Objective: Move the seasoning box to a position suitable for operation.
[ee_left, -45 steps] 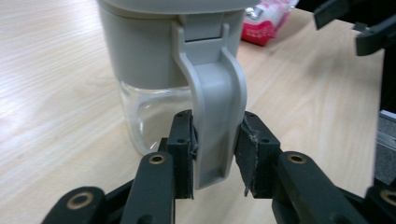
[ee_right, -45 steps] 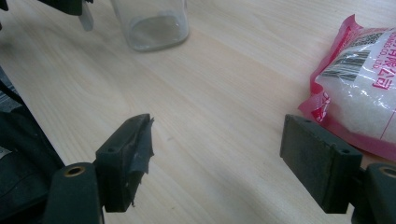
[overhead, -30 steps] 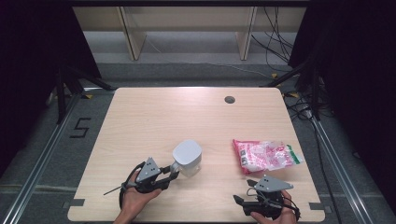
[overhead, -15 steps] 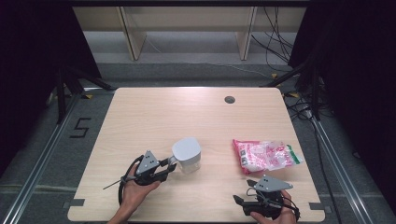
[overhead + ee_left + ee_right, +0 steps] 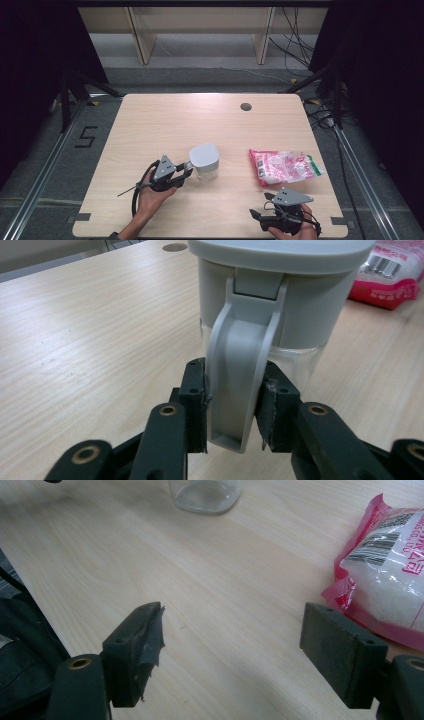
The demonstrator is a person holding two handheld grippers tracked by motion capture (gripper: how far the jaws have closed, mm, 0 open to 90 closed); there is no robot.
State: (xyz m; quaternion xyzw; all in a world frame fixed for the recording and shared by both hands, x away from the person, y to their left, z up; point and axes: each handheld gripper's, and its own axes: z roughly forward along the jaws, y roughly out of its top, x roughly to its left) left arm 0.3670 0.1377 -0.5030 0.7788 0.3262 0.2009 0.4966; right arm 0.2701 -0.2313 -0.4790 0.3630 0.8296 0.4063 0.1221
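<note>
A clear glass jar (image 5: pixel 204 161) with a grey lid stands near the middle of the wooden table (image 5: pixel 165 125). In the left gripper view a grey clasp (image 5: pixel 242 365) hangs down the jar's side. My left gripper (image 5: pixel 235 410) is shut on it, one pad against each edge. The high view has the left gripper (image 5: pixel 187 168) just left of the jar, held by a hand. My right gripper (image 5: pixel 260 205) rests by the front right edge, wide open and holding nothing. In its own view the right gripper (image 5: pixel 240 645) faces bare tabletop.
A pink and white plastic bag (image 5: pixel 282 167) of white grains lies right of the jar; a corner of the bag (image 5: pixel 385 570) sits just beyond my right jaw. A round cable hole (image 5: pixel 245 106) is at the table's far side. Shelving and cables lie behind.
My left gripper has slid a little forward and to the right, staying at the jar's clasp. The right gripper has kept still.
</note>
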